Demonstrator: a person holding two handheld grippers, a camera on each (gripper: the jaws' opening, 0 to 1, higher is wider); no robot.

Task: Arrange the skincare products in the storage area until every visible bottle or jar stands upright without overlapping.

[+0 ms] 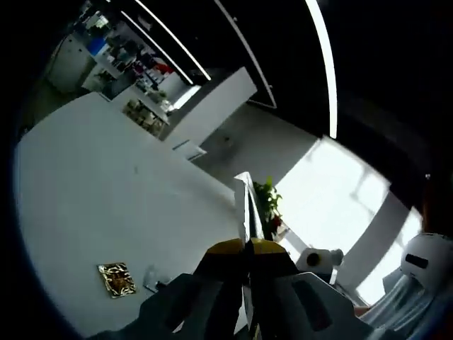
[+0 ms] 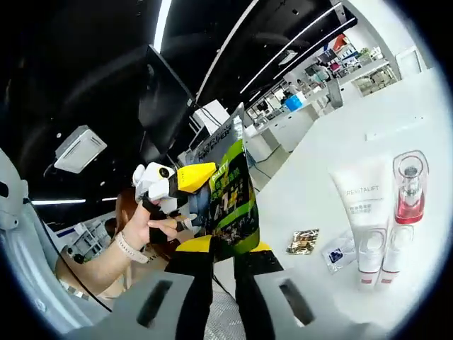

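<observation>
**Flat packet held between both grippers, tubes off to the right**

Above the white table (image 2: pixel 333 134), I hold one flat green-and-black packet (image 2: pixel 230 202) with both tools. In the right gripper view, going from the left: a hand (image 2: pixel 145 223) works my left gripper (image 2: pixel 205 173), whose yellow-tipped jaws pinch the packet's left edge. My right gripper (image 2: pixel 224 248) is clenched on the packet's bottom edge, and the packet's long axis runs up and away from it. Right of the packet lie a small gold sachet (image 2: pixel 303 241) and a small white sachet (image 2: pixel 335 253), flat on the table. Further right stand two white tubes (image 2: pixel 362 212), cap down and touching, with a clear bottle of pink liquid (image 2: pixel 409 188) just beside them.

In the left gripper view the packet (image 1: pixel 244 205) shows edge-on, rising from my closed left gripper (image 1: pixel 247 248); the gold sachet (image 1: pixel 117 278) lies to its left.

I judge the right gripper nearer the upright products, so the packet would travel rightward.
</observation>
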